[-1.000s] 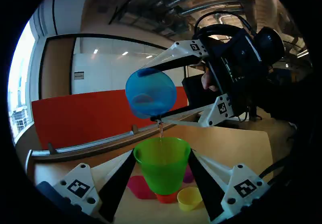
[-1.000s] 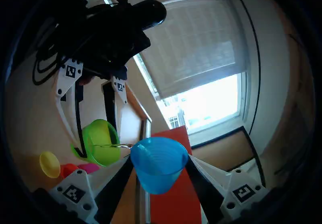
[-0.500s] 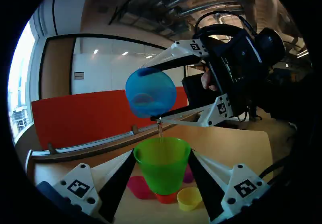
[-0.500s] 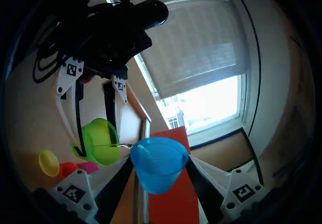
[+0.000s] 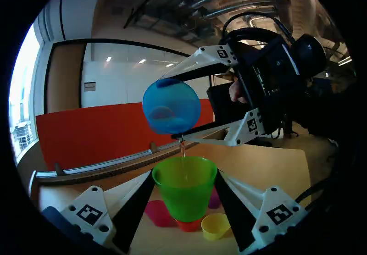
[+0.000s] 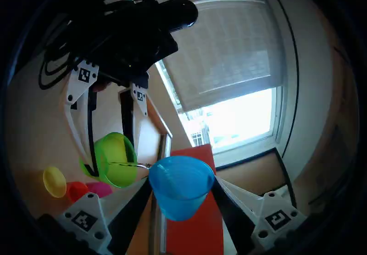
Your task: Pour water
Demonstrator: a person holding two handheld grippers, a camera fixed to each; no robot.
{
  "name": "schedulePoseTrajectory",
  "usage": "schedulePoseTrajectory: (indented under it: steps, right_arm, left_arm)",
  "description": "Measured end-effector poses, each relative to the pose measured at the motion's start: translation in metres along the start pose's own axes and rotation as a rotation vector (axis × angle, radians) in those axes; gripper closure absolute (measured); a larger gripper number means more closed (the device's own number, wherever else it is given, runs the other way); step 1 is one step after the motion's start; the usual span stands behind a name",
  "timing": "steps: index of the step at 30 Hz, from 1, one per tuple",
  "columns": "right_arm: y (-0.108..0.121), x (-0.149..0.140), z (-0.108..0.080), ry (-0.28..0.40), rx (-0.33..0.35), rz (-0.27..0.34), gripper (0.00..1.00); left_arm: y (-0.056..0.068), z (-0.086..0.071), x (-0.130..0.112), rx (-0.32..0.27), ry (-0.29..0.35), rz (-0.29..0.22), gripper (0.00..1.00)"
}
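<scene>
Office room: wooden desk (image 5: 257,163) in front of a red wall panel (image 5: 91,131), with a bright window (image 6: 229,117) to one side.

- Left gripper (image 5: 183,178): closed on the green cup (image 5: 185,200), one finger on each side of the wall. The cup is held upright, mouth up, lifted clear of the desk.
- Right gripper (image 6: 181,181): clamped on the blue cup (image 5: 171,107), which is tipped far over, long axis close to level, lip lowest.
- Water (image 5: 182,147): a thin stream from the blue lip down into the green mouth.
- Governing relation: the blue cup sits directly above the green cup, near but not touching. Its pouring lip is over the middle of the open rim. Judged mid-pour, and any further tilt needs that lip kept over the rim.
- Loose stock on the desk below the green cup: a yellow cup (image 5: 215,225), a red cup (image 5: 190,225) and a pink cup (image 5: 160,213), grouped close.
</scene>
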State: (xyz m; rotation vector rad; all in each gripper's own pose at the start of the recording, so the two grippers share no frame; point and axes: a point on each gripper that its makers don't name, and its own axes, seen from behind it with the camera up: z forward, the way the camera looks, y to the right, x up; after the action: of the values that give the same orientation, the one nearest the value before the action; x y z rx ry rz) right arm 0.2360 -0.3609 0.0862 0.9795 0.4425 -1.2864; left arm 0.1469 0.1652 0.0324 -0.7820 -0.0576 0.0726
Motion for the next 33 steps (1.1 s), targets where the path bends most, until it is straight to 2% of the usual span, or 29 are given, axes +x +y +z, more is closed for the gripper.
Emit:
schedulePoseTrajectory:
  steps: [33]
  right_arm:
    - [0.0036, -0.0003, 0.0008, 0.0, -0.006, -0.05, 0.08]
  left_arm:
    - [0.0004, -0.0004, -0.0004, 0.0, 0.0, 0.0, 0.11]
